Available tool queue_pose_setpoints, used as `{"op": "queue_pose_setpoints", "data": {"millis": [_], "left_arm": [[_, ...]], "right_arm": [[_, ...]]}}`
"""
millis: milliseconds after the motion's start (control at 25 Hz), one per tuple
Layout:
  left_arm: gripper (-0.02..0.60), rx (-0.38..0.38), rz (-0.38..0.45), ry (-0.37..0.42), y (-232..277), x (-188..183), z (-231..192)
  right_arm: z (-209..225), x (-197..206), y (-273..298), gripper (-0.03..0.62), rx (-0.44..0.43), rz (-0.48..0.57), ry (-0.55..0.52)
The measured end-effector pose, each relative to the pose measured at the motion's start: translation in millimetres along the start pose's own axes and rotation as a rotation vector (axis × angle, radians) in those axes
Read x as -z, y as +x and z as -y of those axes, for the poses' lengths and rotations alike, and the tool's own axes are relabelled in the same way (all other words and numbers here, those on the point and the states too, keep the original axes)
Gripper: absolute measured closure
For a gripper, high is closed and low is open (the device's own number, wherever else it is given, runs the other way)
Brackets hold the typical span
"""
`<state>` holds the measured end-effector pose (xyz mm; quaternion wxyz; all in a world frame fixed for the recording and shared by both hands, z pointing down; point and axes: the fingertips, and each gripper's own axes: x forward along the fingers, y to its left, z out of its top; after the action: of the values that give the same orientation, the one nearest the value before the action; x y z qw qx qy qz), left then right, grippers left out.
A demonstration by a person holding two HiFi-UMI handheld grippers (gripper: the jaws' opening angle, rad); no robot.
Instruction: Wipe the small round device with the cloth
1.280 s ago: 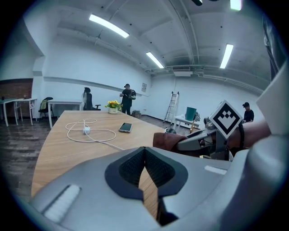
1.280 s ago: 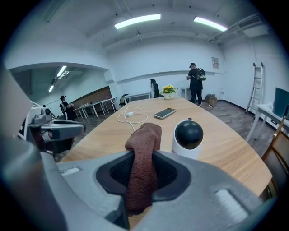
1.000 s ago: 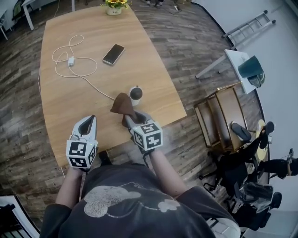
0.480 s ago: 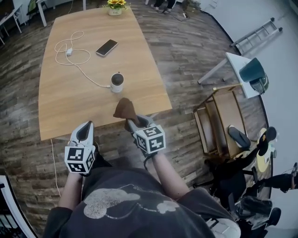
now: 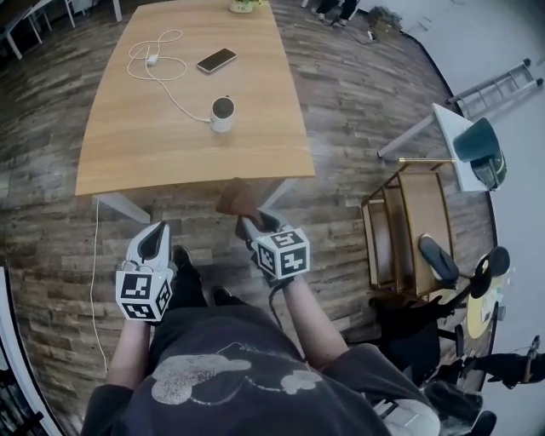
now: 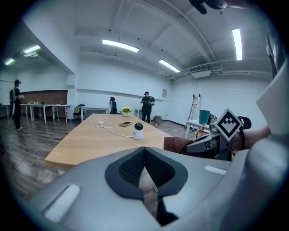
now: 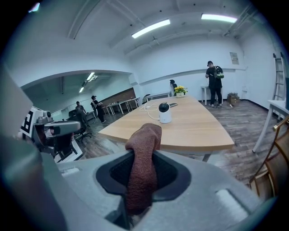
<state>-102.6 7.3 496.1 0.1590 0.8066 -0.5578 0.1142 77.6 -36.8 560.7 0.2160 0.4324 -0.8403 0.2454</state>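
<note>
The small round white device (image 5: 222,112) with a dark top stands on the wooden table (image 5: 145,145), with a white cable running from it; it also shows in the left gripper view (image 6: 138,131) and the right gripper view (image 7: 165,112). My right gripper (image 5: 247,220) is shut on a brown cloth (image 5: 238,198) (image 7: 143,158), held over the floor short of the table's near edge. My left gripper (image 5: 153,241) is shut and empty (image 6: 144,171), also off the table, to the left of the right one.
A phone (image 5: 216,60), a coiled white cable with a charger (image 5: 153,58) and a flower pot (image 5: 244,5) lie further back on the table. A wooden rack (image 5: 407,217) and a ladder (image 5: 502,83) stand to the right. People stand in the far room.
Both grippers and the person have moved back from the table; the cloth, earlier over the table's near edge beside the device, now hangs over the floor. The device stays put.
</note>
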Motion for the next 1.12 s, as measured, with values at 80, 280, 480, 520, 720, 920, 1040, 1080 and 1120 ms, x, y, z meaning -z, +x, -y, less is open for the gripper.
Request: {"op": "queue_pose_setpoints", "data": {"millis": [80, 280, 480, 520, 720, 920, 1040, 1080, 1120], "left_arm": [[0.561, -0.017, -0.004, -0.007, -16, 3, 2], [0.562, -0.027, -0.008, -0.025, -44, 7, 4], [0.562, -0.005, -0.013, -0.033, -60, 18, 15], [0.563, 0.003, -0.009, -0.035, -66, 20, 18], [0.563, 0.042, 0.024, -0.034, -101, 22, 28], [0.562, 0.046, 0.051, -0.027, -142, 30, 28], [0.562, 0.043, 0.059, -0.026, -164, 38, 29], [0.563, 0.042, 0.063, -0.025, -170, 39, 29], [0.561, 0.042, 0.066, -0.025, -176, 41, 31]], "right_arm": [[-6, 7, -6, 0.513, -0.006, -0.006, 0.009], [-22, 13, -21, 0.513, -0.01, 0.003, 0.016], [-36, 32, -35, 0.513, 0.004, -0.018, 0.02], [-40, 36, -40, 0.513, 0.01, -0.021, 0.019], [-66, 46, -63, 0.513, 0.045, 0.011, 0.029], [-103, 57, -87, 0.514, 0.046, 0.036, 0.001], [-123, 65, -102, 0.514, 0.044, 0.056, -0.014], [-128, 68, -106, 0.516, 0.044, 0.061, -0.022], [-133, 72, -110, 0.516, 0.045, 0.063, -0.028]]}}
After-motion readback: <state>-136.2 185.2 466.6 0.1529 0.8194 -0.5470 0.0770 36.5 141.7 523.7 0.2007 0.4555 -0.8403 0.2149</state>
